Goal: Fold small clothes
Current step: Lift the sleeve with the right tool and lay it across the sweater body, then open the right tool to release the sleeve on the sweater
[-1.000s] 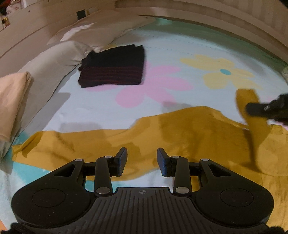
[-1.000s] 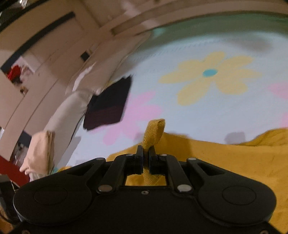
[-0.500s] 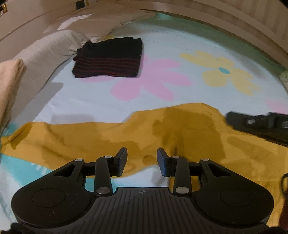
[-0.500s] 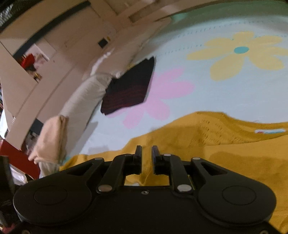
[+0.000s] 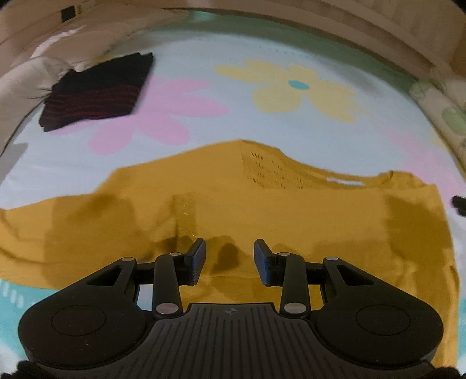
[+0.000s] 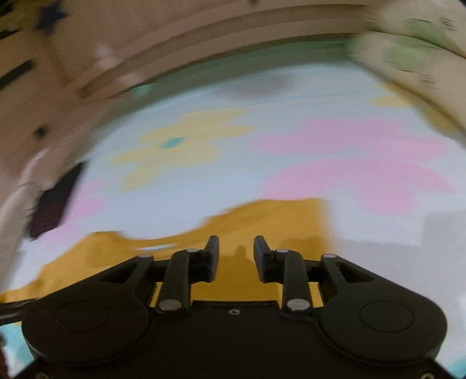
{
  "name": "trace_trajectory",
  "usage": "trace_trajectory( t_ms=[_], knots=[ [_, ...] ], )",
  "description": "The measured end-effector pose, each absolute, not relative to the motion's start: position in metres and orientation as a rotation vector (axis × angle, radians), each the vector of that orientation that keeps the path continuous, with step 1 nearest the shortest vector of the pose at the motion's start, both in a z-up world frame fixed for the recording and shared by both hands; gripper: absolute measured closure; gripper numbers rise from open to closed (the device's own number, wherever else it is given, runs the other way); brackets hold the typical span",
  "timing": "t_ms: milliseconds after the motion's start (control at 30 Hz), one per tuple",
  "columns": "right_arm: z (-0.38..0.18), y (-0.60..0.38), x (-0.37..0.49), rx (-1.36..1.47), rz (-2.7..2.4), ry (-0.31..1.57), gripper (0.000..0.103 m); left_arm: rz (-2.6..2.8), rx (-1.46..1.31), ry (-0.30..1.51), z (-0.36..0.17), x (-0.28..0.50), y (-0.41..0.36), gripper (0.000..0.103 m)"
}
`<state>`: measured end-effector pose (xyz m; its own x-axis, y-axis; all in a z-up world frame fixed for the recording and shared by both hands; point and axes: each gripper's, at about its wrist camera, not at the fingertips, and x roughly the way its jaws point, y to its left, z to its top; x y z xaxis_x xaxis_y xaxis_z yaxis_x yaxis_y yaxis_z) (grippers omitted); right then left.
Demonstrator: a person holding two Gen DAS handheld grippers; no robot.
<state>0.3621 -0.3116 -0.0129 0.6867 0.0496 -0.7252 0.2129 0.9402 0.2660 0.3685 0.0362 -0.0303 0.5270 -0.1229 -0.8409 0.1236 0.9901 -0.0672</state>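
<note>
The surface is a bed covered by a pale blue sheet (image 5: 186,67) printed with large pink (image 5: 163,116) and yellow flowers (image 5: 300,87). Beige pillows (image 5: 26,78) lie along the left edge. A beige, ridged headboard (image 5: 320,23) curves across the far side. A green-patterned cushion (image 5: 448,113) sits at the far right. Lighting is warm and dim; the right wrist view is motion-blurred.

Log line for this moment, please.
left hand-held gripper open | right hand-held gripper open | yellow shirt flat, unheld | dark clothes folded
</note>
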Motion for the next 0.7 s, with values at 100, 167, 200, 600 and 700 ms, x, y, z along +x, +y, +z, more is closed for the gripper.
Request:
trace_trajectory(
  t_ms=[100, 167, 200, 600, 700],
  knots=[
    [-0.021, -0.344, 0.355, 0.363, -0.184, 0.808, 0.055, -0.143, 0.039, 1.04, -0.044, 0.372, 0.028, 0.068],
    [-0.027, -0.355, 0.354, 0.379, -0.183, 0.816, 0.055, -0.137, 0.064, 1.054, -0.054, 0.373, 0.026, 0.067],
    [-0.028, -0.356, 0.355, 0.38, -0.177, 0.815, 0.055, -0.138, 0.077, 1.032, -0.054, 0.371, 0.024, 0.067],
    [-0.055, -0.343, 0.379, 0.306, -0.147, 0.882, 0.095, -0.171, 0.061, 1.01, -0.049, 0.372, 0.017, 0.066],
    [-0.056, -0.354, 0.376, 0.339, -0.183, 0.89, 0.095, -0.203, 0.049, 1.021, -0.053, 0.375, 0.015, 0.061]
  ],
)
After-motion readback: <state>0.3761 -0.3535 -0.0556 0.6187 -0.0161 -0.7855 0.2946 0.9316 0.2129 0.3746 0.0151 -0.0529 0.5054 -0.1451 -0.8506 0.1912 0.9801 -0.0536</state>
